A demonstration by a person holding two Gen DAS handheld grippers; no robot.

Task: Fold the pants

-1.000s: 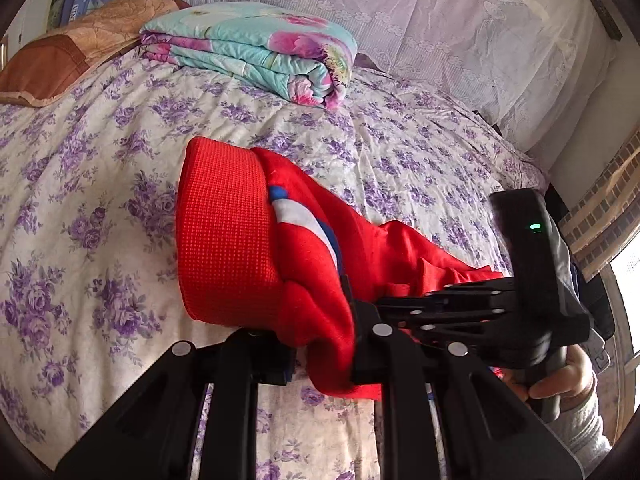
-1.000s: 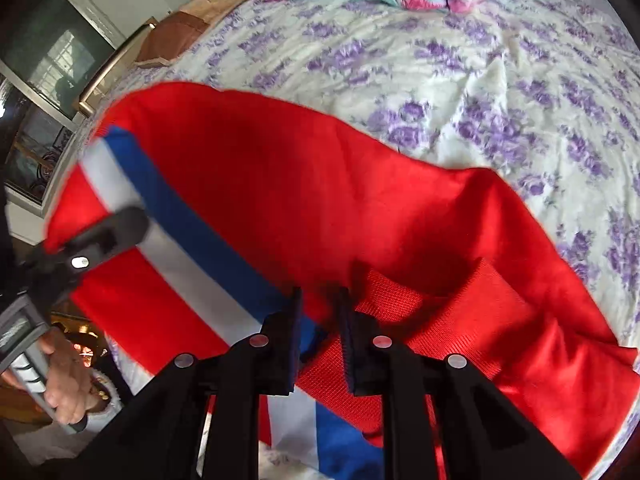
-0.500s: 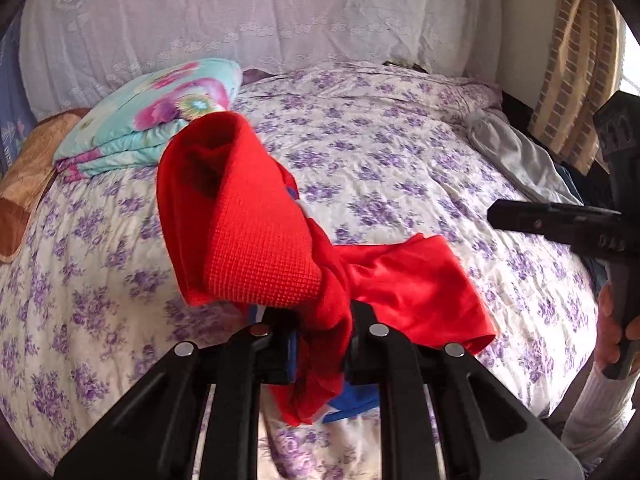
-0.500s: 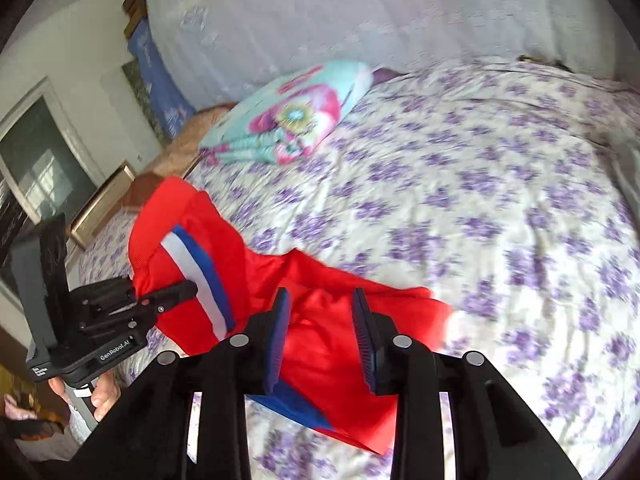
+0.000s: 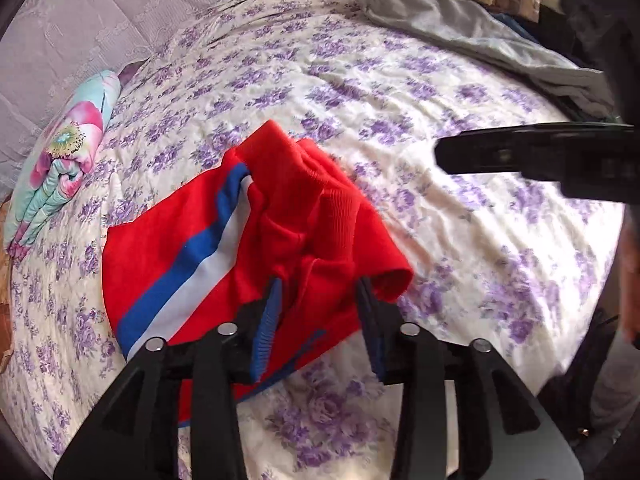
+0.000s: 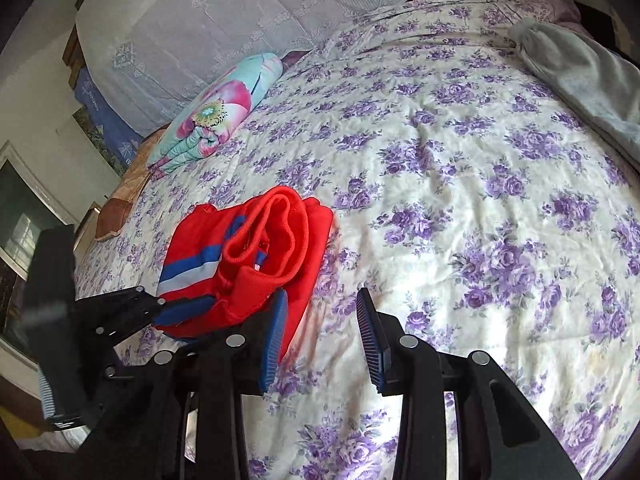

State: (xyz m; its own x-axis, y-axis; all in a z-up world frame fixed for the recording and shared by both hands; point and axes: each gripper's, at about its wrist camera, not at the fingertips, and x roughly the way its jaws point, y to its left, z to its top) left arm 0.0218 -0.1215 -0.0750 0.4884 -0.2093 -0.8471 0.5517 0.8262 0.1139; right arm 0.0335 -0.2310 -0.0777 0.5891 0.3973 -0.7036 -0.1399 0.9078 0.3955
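- The red pants (image 5: 280, 232), with a blue and white side stripe, lie bunched in a rough folded heap on the bed (image 5: 460, 240), whose cover carries a purple flower print
- In the left wrist view the left gripper (image 5: 320, 312) sits low over the near edge of the heap; its jaws are opening, and red cloth lies in the gap between the 2 blue pads, though the pads do not press on it
- A ribbed cuff or waistband of the pants rises just beyond the left jaws, towards the middle of the heap
- In the right wrist view the right gripper (image 6: 322, 332) is beside the heap, to its right; its jaws are opening and only flowered bedcover shows between them
- The left pad of the right gripper overlaps the near right corner of the pants in that view; whether it touches the cloth cannot be told
- The left gripper's body appears at the left edge of the right wrist view, its tips at the near left corner of the heap
- A folded floral quilt (image 6: 216, 116) rests well apart from the pants, near the head of the bed
- A grey garment (image 5: 480, 36) lies along the far right edge of the bed
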